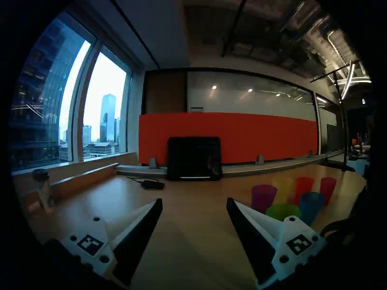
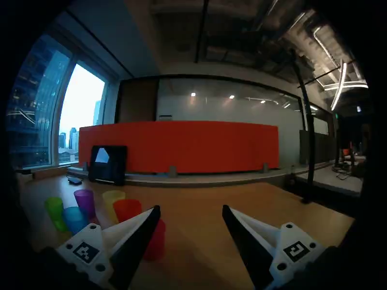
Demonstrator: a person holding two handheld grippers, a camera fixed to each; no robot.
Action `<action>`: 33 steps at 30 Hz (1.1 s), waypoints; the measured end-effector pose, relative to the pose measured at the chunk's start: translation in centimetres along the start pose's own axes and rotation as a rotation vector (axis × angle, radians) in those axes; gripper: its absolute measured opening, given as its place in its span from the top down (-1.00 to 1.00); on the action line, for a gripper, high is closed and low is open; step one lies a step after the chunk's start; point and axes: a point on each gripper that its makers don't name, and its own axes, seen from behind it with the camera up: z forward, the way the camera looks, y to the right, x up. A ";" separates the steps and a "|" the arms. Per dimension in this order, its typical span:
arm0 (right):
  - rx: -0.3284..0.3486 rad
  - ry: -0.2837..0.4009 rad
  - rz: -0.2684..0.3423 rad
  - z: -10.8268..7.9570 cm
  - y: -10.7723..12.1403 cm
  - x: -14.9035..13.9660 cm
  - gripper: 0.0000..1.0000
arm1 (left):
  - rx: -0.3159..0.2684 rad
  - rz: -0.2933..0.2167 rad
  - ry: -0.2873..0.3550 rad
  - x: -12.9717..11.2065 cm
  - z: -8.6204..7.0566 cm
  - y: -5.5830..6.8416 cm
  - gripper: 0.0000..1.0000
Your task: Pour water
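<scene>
Several coloured plastic cups stand grouped on the wooden table. In the left gripper view they sit at the right: purple cup [image 1: 263,197], yellow cup [image 1: 283,189], orange cup [image 1: 303,189], red cup [image 1: 327,189], blue cup [image 1: 310,207], green cup [image 1: 283,211]. My left gripper [image 1: 194,208] is open, empty, left of them. In the right gripper view the cups are at the left: green cup [image 2: 55,211], blue cup [image 2: 75,219], purple cup [image 2: 85,202], yellow cup [image 2: 112,200], orange cup [image 2: 127,209], red cup [image 2: 156,240] partly behind the left finger. My right gripper [image 2: 190,214] is open and empty.
A dark tablet [image 1: 194,158] leans against the orange partition [image 1: 227,137] at the table's back, with a small black device [image 1: 152,184] and cable beside it. A small bottle [image 1: 42,189] stands by the window ledge at the left. Bare wood table [image 2: 232,222] stretches ahead.
</scene>
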 end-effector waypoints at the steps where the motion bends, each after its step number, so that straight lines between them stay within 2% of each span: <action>1: 0.000 0.001 -0.002 0.0 0.0 0.0 -0.98 | 0.000 0.000 0.000 0.0 0.0 0.0 -0.97; 11: -0.008 -0.006 -0.003 0.3 0.8 -0.7 -0.99 | 0.000 0.000 0.000 0.0 0.0 0.1 -0.97; 33: -0.007 -0.003 0.010 0.1 1.3 -0.4 -0.99 | 0.000 0.000 0.000 0.0 0.0 0.0 -0.97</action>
